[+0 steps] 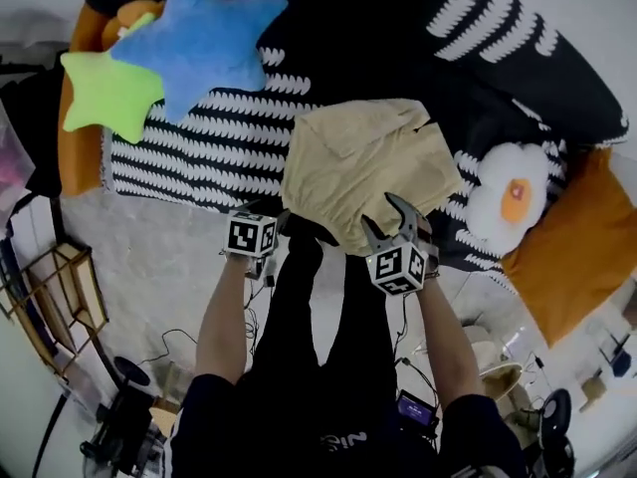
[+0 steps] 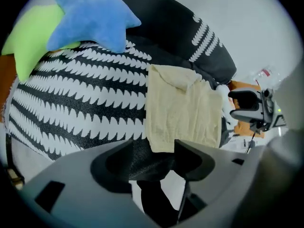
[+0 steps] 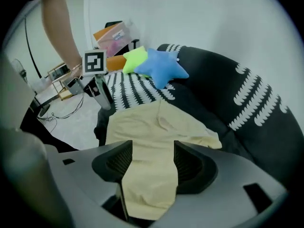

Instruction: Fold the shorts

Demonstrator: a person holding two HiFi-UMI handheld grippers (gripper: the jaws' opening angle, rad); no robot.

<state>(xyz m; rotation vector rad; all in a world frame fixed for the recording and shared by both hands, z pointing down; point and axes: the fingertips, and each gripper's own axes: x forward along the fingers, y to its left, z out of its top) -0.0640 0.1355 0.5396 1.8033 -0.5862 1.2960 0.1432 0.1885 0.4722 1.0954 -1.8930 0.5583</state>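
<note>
The cream shorts (image 1: 363, 167) lie folded on the black-and-white patterned cover (image 1: 199, 157), by its near edge. My right gripper (image 1: 390, 219) hovers over the shorts' near right corner. Its jaws stand open, and in the right gripper view (image 3: 153, 163) the cloth (image 3: 152, 132) shows through the gap, lying loose below them. My left gripper (image 2: 154, 153) is open with nothing between its jaws, just short of the shorts' near left corner (image 2: 159, 144). Its marker cube (image 1: 251, 234) shows beside that corner in the head view.
A blue star cushion (image 1: 204, 38) and a green one (image 1: 105, 93) lie at the far left. A fried-egg cushion (image 1: 508, 202) and an orange cushion (image 1: 572, 252) lie at the right. My black-trousered legs (image 1: 318, 337) stand at the edge. A wooden rack (image 1: 55, 287) and cables are on the floor.
</note>
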